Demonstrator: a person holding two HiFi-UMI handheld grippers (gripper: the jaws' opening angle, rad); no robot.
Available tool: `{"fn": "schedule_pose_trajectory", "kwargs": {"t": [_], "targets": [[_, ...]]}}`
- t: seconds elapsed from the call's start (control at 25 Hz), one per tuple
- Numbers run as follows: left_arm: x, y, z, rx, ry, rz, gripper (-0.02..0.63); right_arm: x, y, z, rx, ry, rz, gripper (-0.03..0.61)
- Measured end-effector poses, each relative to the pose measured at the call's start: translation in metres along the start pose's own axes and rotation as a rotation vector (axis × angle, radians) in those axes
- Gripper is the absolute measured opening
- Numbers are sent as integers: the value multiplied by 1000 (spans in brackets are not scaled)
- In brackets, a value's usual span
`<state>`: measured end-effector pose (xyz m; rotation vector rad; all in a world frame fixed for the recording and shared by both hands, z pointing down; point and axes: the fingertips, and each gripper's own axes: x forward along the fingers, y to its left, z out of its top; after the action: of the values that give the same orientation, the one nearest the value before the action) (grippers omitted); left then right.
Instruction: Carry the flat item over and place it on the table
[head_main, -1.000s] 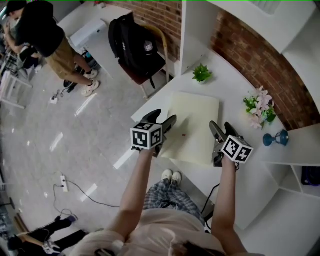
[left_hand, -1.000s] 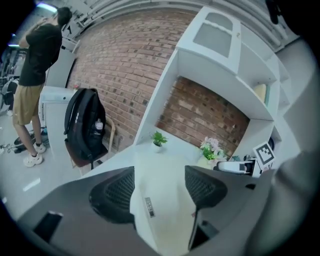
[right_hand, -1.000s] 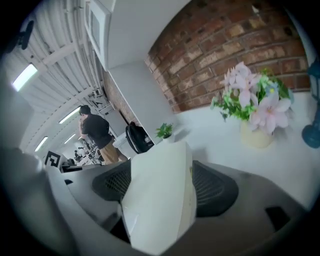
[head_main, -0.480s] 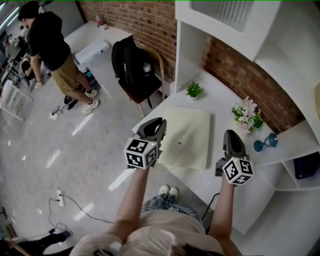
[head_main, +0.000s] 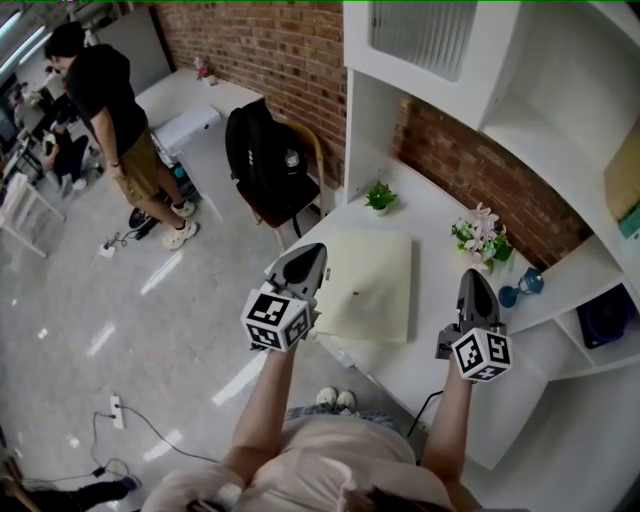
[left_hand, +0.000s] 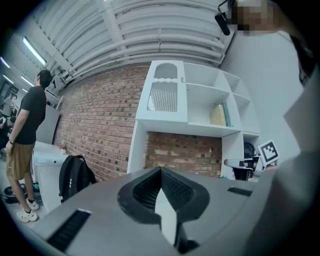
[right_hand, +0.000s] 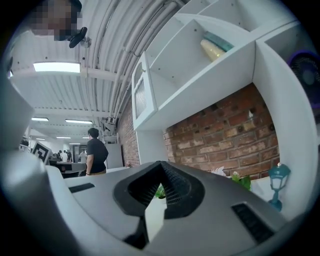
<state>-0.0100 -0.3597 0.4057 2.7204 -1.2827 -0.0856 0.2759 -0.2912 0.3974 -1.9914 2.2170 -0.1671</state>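
Black ribbed pads meet tip to tip on my left gripper (head_main: 306, 256) with nothing clamped between them, and my right gripper (head_main: 474, 280) is closed and empty the same way. The pale flat item (head_main: 368, 285) lies flat on the white table (head_main: 430, 215) between the two tools, its left edge just beside my left jaws and apart from the right ones. Its near corner sits close to the table's front edge, so I judge that a careless brush from the left tool could nudge it off. My forearms (head_main: 265, 400) reach forward, roughly parallel, jaws pointing toward the brick wall (head_main: 290, 60).
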Motion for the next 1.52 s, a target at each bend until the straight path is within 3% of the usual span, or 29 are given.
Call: {"fn": "schedule_pose_trajectory", "kwargs": {"t": [0.44,0.8,1.52], "targets": [[-12,-17,7,18,-14,-15,28,-24,0,7,-63,-31,-27,17],[-21,-14,7,-27,-27,-14,28,-29,0,10,-97,-31,-48,15],[-21,-22,4,-20,-5,-26,28,-37,-4,4,-104,2,-55,15]]}}
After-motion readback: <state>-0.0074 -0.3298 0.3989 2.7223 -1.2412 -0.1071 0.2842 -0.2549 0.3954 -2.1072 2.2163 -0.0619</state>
